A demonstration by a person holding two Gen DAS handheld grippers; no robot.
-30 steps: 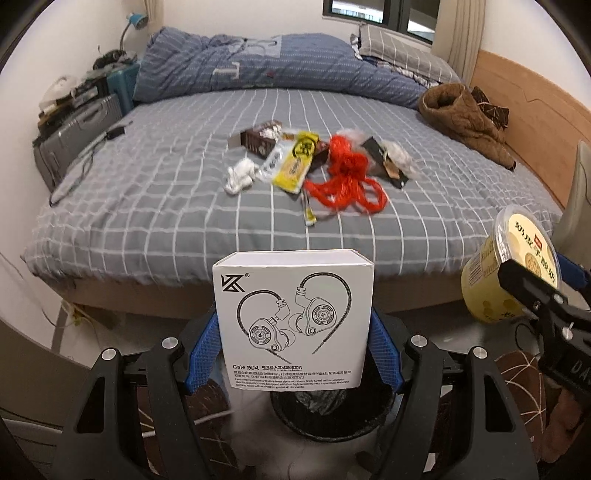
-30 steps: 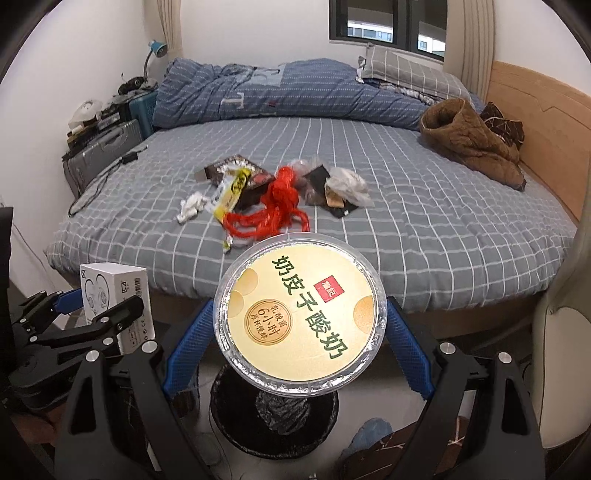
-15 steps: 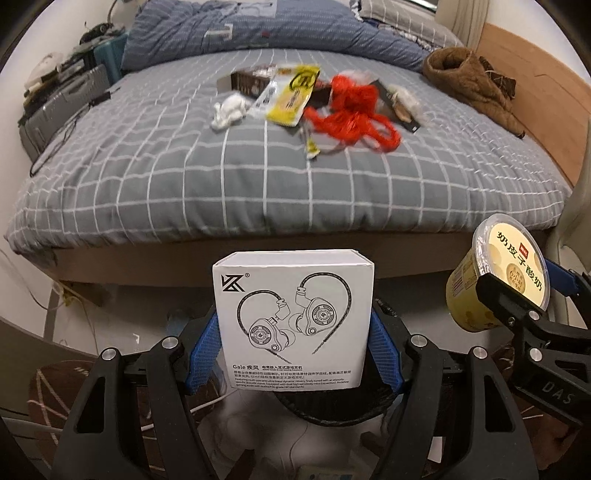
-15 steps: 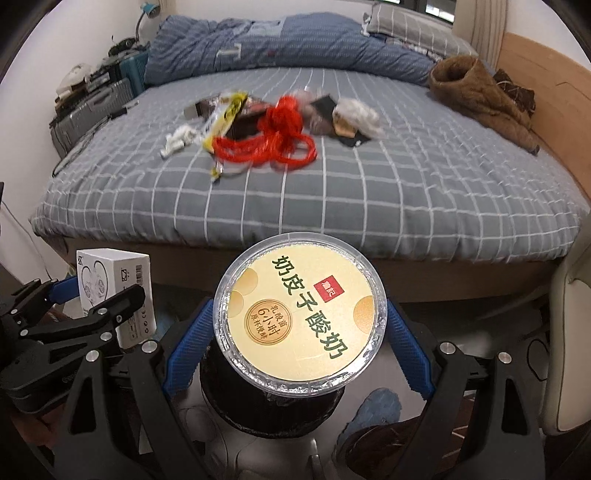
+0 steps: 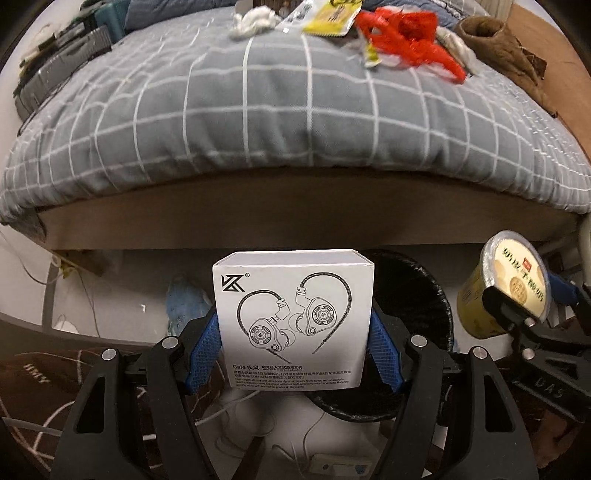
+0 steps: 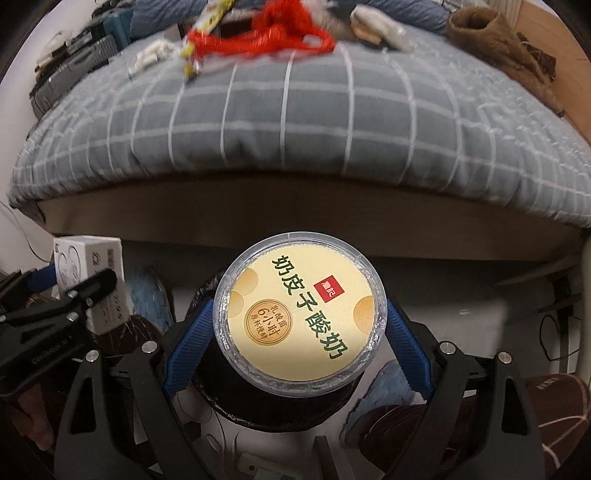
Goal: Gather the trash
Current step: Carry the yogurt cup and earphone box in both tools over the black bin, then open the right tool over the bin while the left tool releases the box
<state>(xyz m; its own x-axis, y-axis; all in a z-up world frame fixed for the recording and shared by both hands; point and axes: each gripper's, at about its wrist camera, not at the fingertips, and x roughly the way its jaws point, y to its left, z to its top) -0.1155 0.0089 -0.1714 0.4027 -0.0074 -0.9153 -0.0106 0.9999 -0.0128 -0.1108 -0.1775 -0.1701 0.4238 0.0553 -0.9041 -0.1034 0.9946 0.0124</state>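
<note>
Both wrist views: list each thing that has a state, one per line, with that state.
left gripper: shut on the earphone box.
earphone box: upright, closed, held above the floor.
right gripper: shut on the yogurt cup.
yogurt cup: lid on, held over the trash bin.
trash bin: open, black liner in, on the floor.
red netting: on the bed, uncollected.

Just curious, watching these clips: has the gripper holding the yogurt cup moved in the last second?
Yes. The right gripper with the yogurt cup has dropped and tipped downward: the bed has risen in its view, and the black trash bin looks nearer beneath the cup.
</note>
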